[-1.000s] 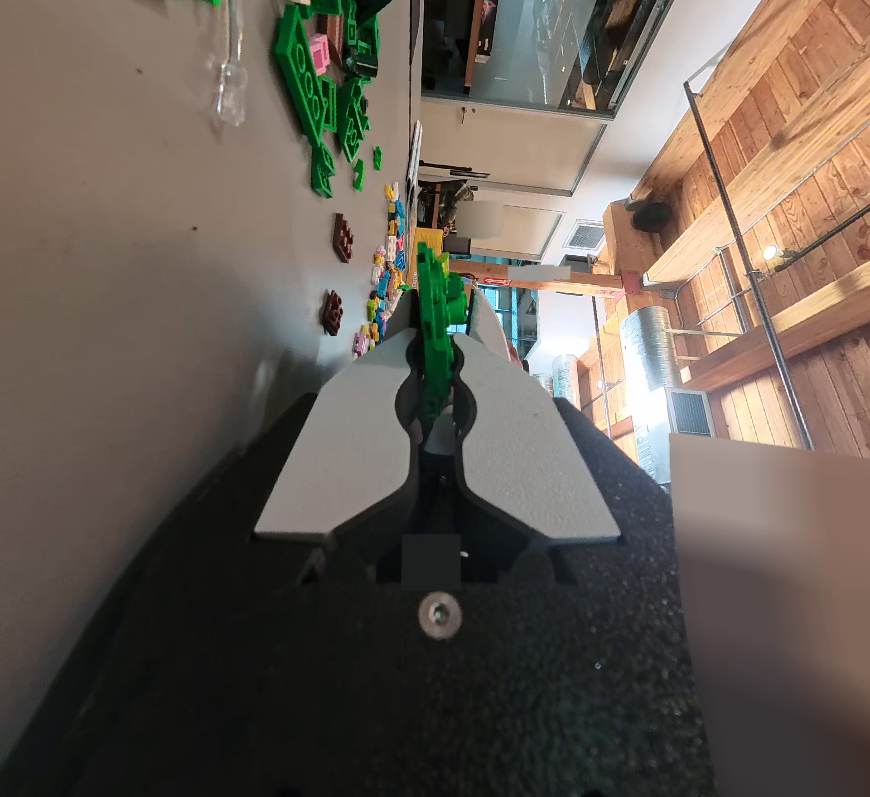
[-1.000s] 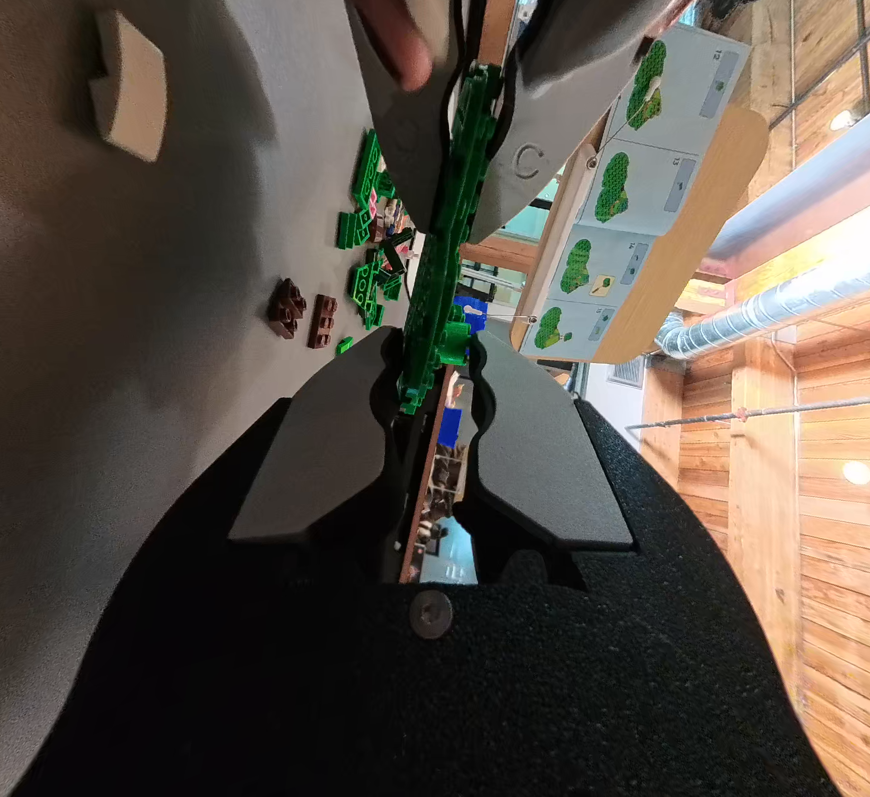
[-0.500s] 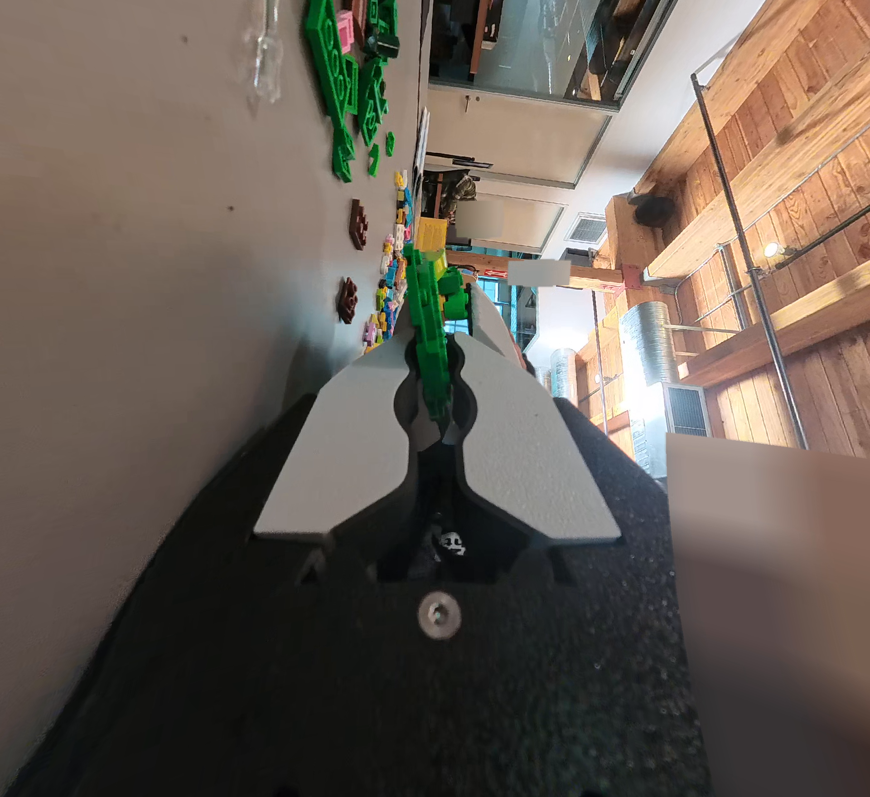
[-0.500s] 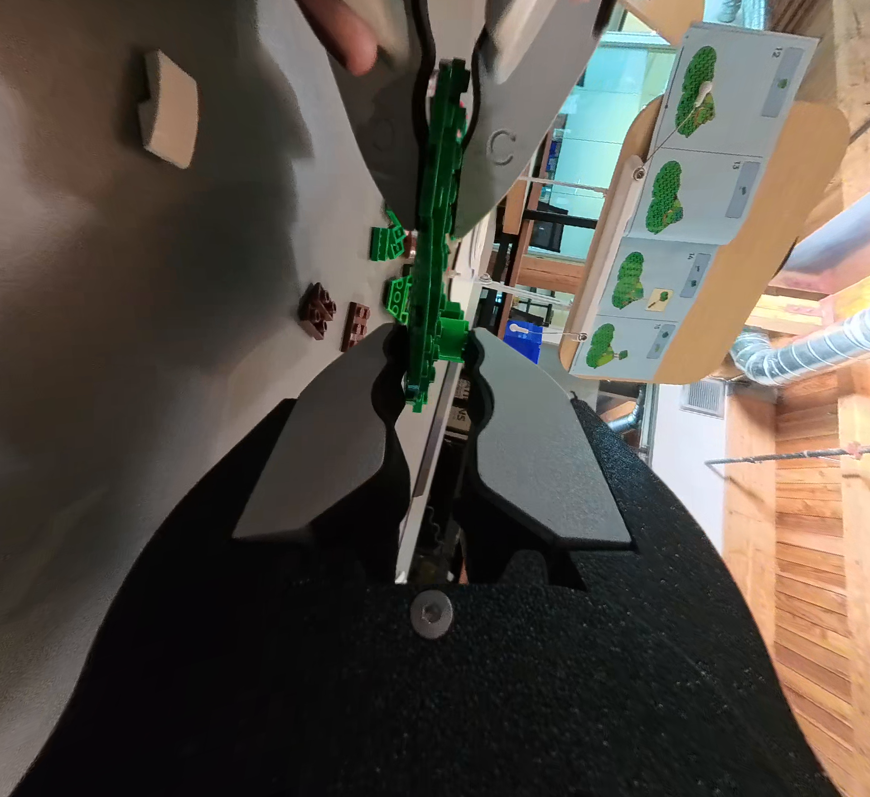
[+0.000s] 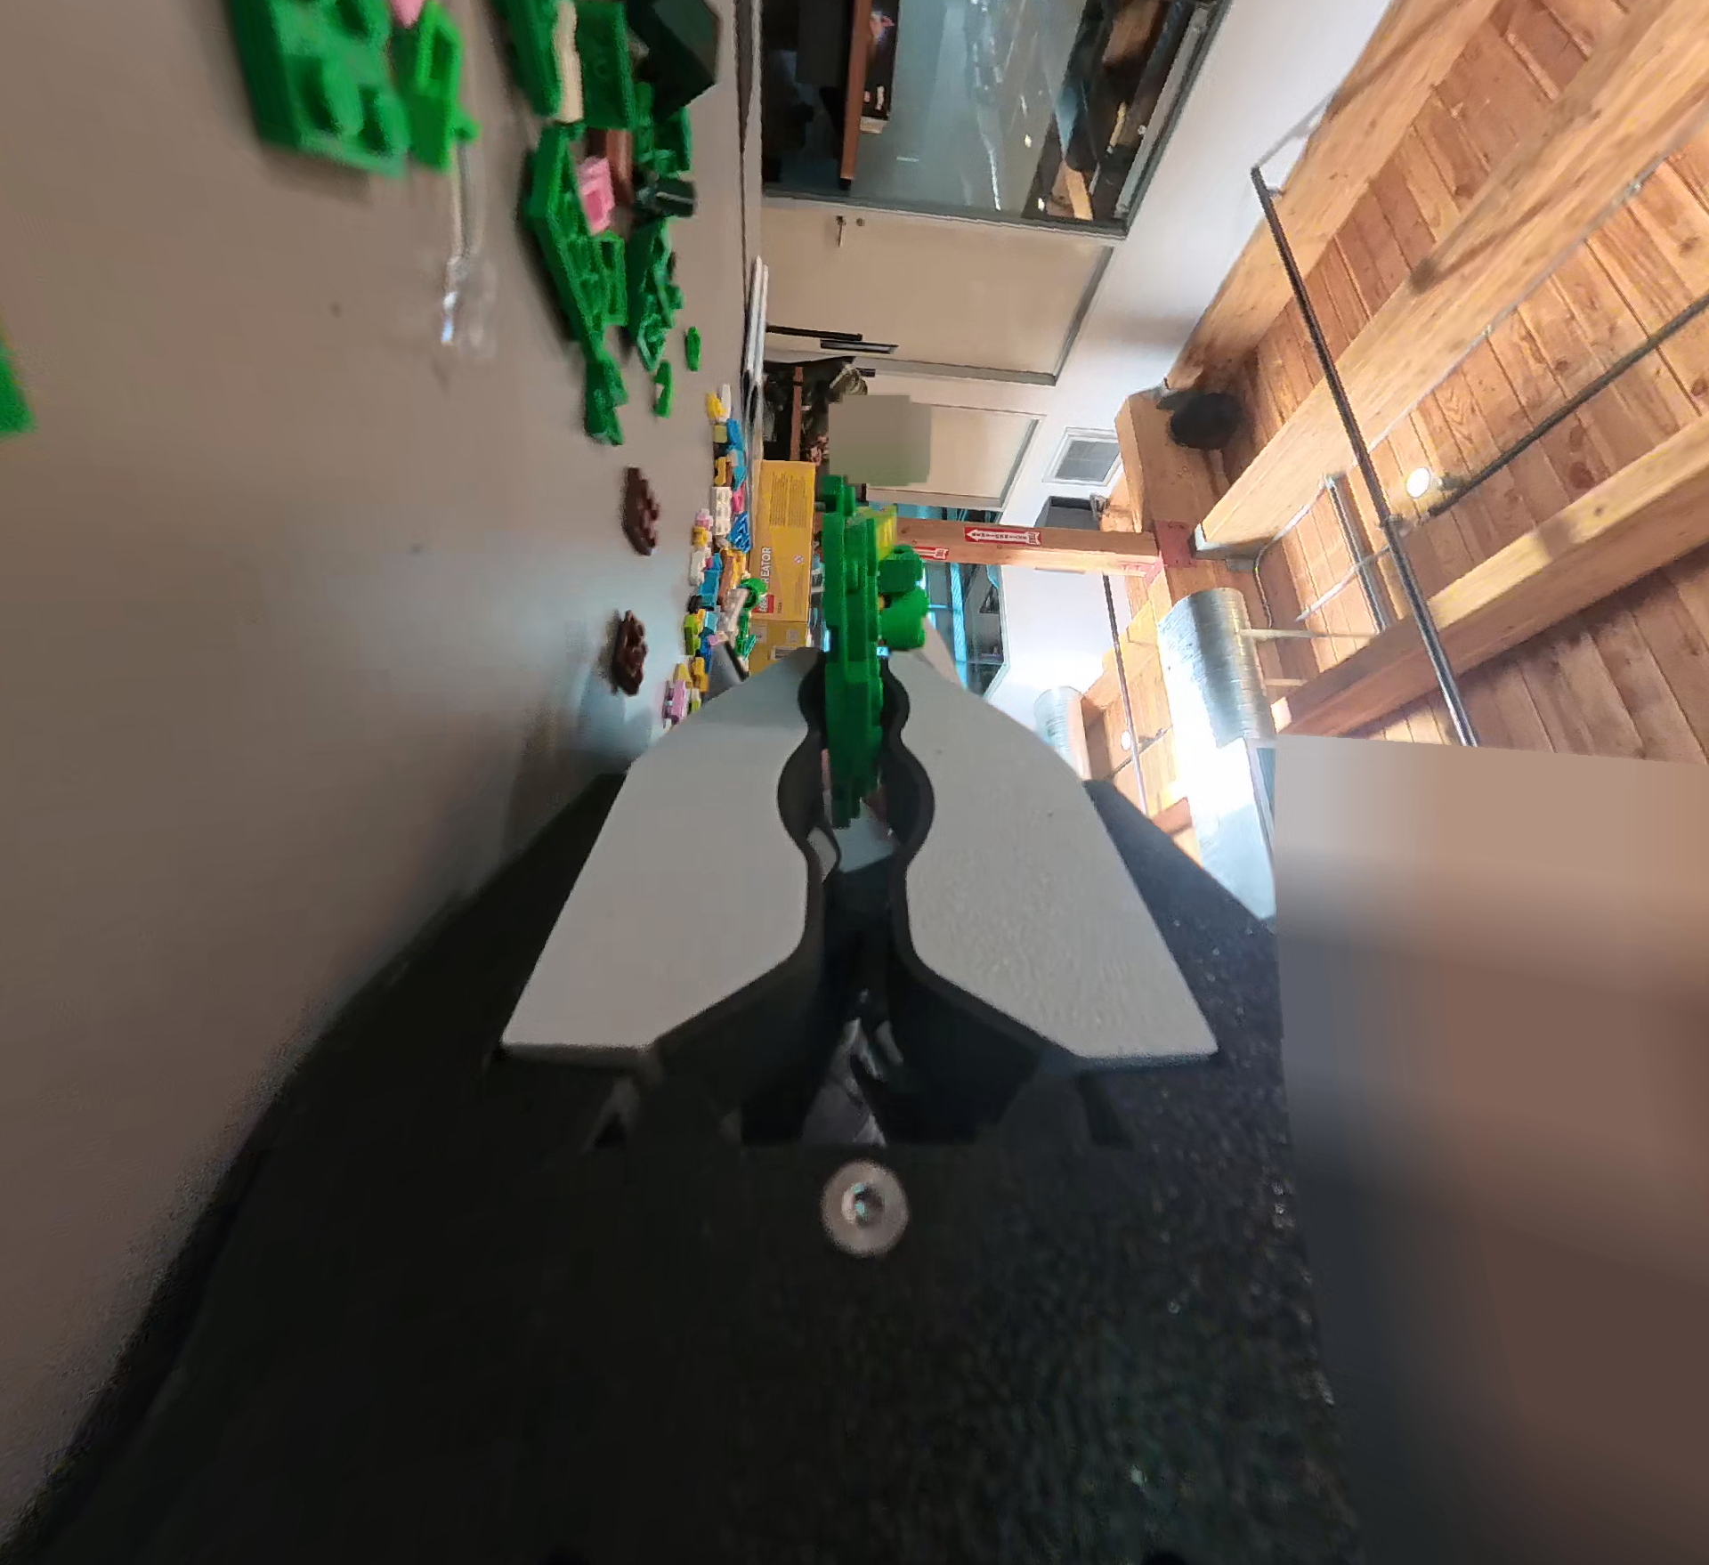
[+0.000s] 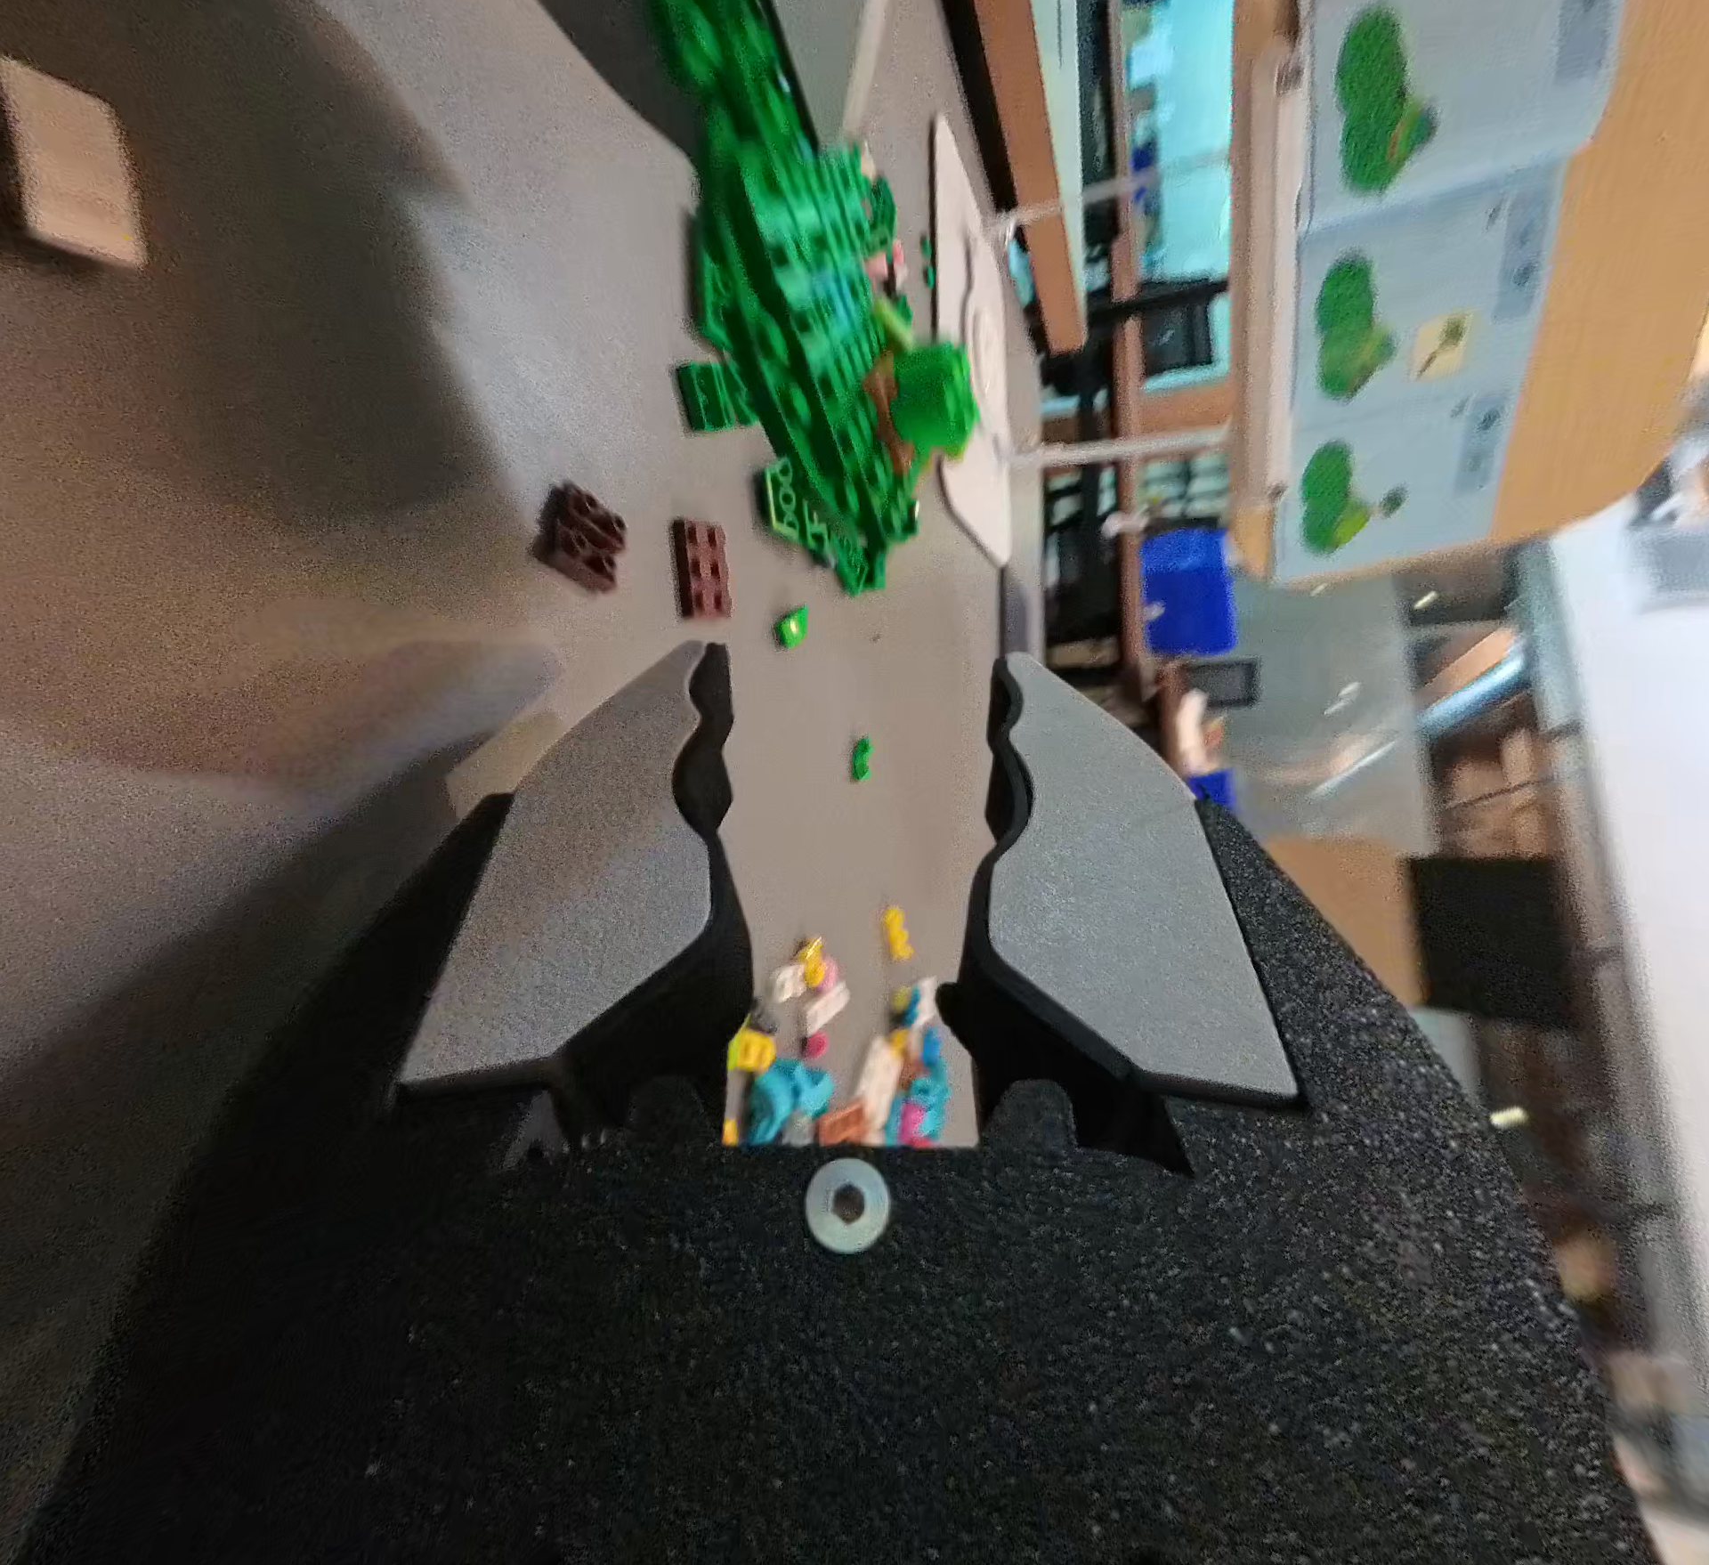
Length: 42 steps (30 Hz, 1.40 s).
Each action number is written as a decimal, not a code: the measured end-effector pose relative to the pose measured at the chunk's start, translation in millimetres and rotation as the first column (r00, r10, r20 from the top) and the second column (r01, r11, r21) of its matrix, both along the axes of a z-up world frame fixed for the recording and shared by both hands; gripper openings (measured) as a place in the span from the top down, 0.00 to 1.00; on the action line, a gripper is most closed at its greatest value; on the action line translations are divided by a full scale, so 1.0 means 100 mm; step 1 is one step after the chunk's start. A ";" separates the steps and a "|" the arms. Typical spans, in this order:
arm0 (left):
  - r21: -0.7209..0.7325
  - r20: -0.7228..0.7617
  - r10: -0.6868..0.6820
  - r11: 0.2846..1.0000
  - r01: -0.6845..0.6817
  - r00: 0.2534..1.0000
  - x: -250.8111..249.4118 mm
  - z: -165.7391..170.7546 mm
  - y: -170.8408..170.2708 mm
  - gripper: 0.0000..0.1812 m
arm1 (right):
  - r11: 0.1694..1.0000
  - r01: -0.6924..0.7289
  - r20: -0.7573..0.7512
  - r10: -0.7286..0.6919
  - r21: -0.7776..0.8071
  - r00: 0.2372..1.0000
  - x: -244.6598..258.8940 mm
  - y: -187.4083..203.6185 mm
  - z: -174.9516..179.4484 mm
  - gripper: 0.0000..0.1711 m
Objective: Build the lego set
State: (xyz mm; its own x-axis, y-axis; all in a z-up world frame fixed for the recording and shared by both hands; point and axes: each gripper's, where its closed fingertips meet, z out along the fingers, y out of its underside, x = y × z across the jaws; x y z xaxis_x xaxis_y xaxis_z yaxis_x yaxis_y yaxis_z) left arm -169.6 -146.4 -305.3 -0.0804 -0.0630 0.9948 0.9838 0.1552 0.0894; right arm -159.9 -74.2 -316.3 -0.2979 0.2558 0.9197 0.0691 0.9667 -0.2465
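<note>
My left gripper (image 5: 855, 674) is shut on the edge of a flat green lego plate assembly (image 5: 855, 596), which carries a bright green bush piece, and holds it above the grey table (image 5: 231, 688). In the right wrist view the same assembly (image 6: 795, 337) shows blurred, ahead and apart from my right gripper (image 6: 858, 656). That gripper is open and empty, with its jaws wide apart over the table. An open instruction booklet (image 6: 1415, 226) hangs on a wooden stand to the right.
Loose green plates (image 5: 305, 31) and smaller green pieces (image 5: 592, 263) lie on the table. Two brown bricks (image 6: 578, 536) (image 6: 703, 568), two tiny green pieces (image 6: 791, 625), a heap of small coloured pieces (image 6: 832, 1049), a tan piece (image 6: 69, 170) and a yellow box (image 5: 784, 559) are also there.
My right gripper has let go of the green assembly, opened wide and pulled back from it. My left gripper still holds the assembly and has shifted over the table.
</note>
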 end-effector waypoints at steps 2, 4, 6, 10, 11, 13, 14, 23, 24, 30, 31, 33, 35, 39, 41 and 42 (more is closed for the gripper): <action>0.043 -0.086 -0.022 0.999 0.026 0.996 0.00 0.10 -0.03 0.96 | 0.981 0.042 0.077 -0.028 -0.191 0.997 0.04 0.11 -0.02 0.73; 0.100 -0.202 -0.045 0.993 0.066 0.978 0.02 0.23 -0.06 0.96 | 0.871 0.043 0.166 0.045 -0.489 0.985 0.10 0.08 0.04 0.77; 0.109 -0.328 -0.077 0.987 0.118 0.942 0.07 0.31 -0.08 0.96 | 0.638 0.033 0.212 0.206 -0.769 0.955 0.18 -0.07 0.21 0.78; 0.139 -0.457 -0.110 0.971 0.193 0.883 0.19 0.38 -0.10 0.95 | 0.170 0.145 0.211 0.485 -0.975 0.849 0.29 -0.30 0.54 0.70; 0.124 -0.462 -0.124 0.971 0.203 0.878 0.21 0.35 -0.09 0.95 | 0.118 0.190 0.224 0.529 -0.975 0.818 0.30 -0.36 0.56 0.68; 0.117 -0.480 -0.140 0.968 0.221 0.866 0.25 0.32 -0.07 0.96 | 0.079 0.260 0.257 0.581 -0.962 0.772 0.32 -0.46 0.53 0.70; 0.107 -0.490 -0.146 0.968 0.226 0.859 0.26 0.30 -0.05 0.96 | 0.068 0.284 0.267 0.596 -0.956 0.757 0.32 -0.51 0.51 0.71; 0.101 -0.647 -0.134 0.961 0.259 0.751 0.31 0.41 -0.04 0.96 | -0.030 0.351 0.242 0.668 -0.936 0.704 0.33 -0.60 0.54 0.83; 0.095 -0.671 -0.134 0.960 0.263 0.729 0.32 0.43 -0.04 0.96 | -0.035 0.349 0.235 0.675 -0.936 0.699 0.34 -0.60 0.55 0.83; 0.053 -0.749 -0.140 0.961 0.270 0.647 0.37 0.45 -0.04 0.96 | -0.069 0.350 0.207 0.695 -0.934 0.689 0.36 -0.61 0.59 0.84; 0.058 -0.748 -0.138 0.961 0.271 0.649 0.37 0.45 -0.04 0.96 | -0.071 0.347 0.203 0.696 -0.935 0.689 0.37 -0.61 0.60 0.84; 0.063 -0.749 -0.131 0.962 0.267 0.650 0.36 0.45 -0.05 0.96 | -0.060 0.335 0.202 0.694 -0.940 0.691 0.37 -0.62 0.61 0.85; 0.075 -0.749 -0.126 0.959 0.273 0.650 0.36 0.46 -0.06 0.95 | -0.056 0.327 0.196 0.702 -0.943 0.685 0.39 -0.64 0.62 0.86; 0.077 -0.760 -0.122 0.958 0.275 0.638 0.38 0.47 -0.07 0.95 | -0.057 0.333 0.194 0.716 -0.941 0.670 0.41 -0.65 0.64 0.86; 0.081 -0.751 -0.121 0.959 0.273 0.649 0.38 0.48 -0.07 0.95 | -0.070 0.339 0.190 0.714 -0.938 0.673 0.40 -0.65 0.64 0.86; 0.085 -0.733 -0.124 0.959 0.271 0.669 0.37 0.49 -0.06 0.96 | -0.078 0.331 0.180 0.709 -0.940 0.681 0.39 -0.64 0.65 0.86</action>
State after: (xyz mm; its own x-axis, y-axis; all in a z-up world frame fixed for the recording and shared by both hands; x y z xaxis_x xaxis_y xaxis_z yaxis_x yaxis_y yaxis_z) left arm -132.6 -152.3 -256.7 0.6174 -0.3045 0.7253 0.7624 0.0042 -0.6471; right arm -121.0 -138.5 -250.9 -0.7190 0.4127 -0.5593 0.5278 -0.1995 -0.8256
